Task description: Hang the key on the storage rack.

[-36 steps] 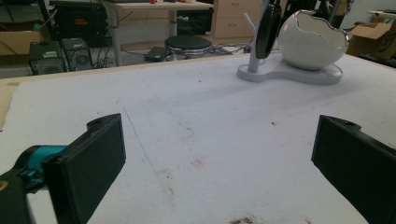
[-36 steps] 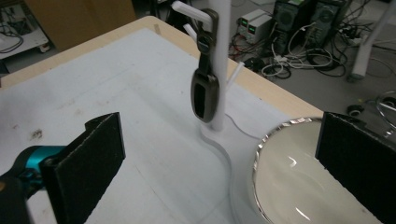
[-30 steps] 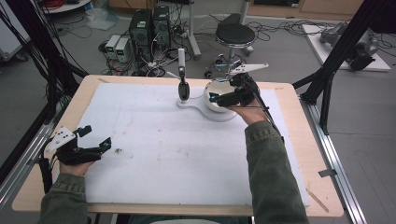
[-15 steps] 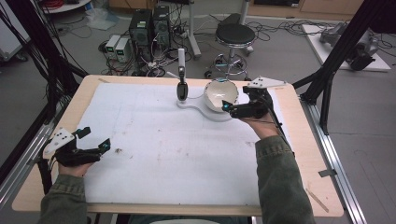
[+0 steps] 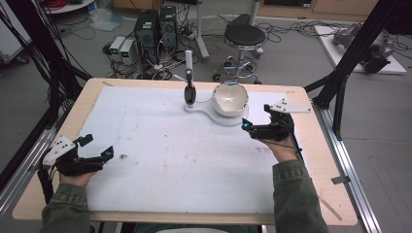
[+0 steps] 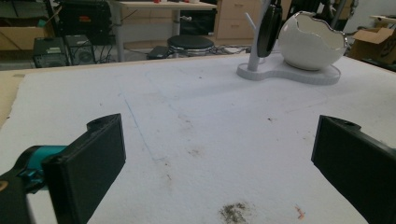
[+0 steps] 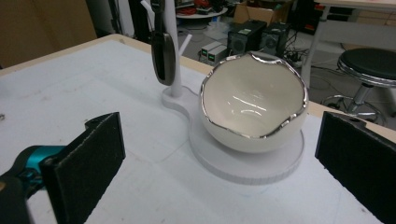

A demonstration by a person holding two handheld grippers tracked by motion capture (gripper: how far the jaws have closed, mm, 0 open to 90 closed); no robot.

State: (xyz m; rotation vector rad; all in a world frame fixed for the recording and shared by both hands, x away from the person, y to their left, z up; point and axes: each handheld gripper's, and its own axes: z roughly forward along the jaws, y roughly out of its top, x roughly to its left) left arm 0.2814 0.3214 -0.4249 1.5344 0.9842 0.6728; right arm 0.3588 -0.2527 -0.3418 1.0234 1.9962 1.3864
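Sitting dead ahead of the right gripper, just past its jaws, the bowl rests on the round pad of a white stand. Jaws are spread wide w/ nothing between them; in the right gripper view the bowl fits between the two black pads w/ room either side. The bowl's mouth tips toward this gripper, so its inside faces the camera. It's roundish, so no real long axis; the jagged rim is the only edge to pinch. Right hand is much nearer; left gripper is well apart, down at the near left of the mat, also wide open and empty, pointing across the mat at the stand from afar.

My read: any grab of the bowl falls to the right gripper, going straight fwd, one jaw inside the rim and one outside.

Materials: the bowl looks like glazed ceramic, eggshell-shaped, cream inside, white outside, w/ a shiny silver line along the broken-looking rim. Smooth and glossy, so prob. slippery under the pads. Stand is matte white plastic, flat figure-eight base, w/ a thin post beyond and left of the bowl from this gripper. A dark spoon hangs on the post, bowl-end down. Mat is white, felt-like, w/ a few stains. Table is pale wood.
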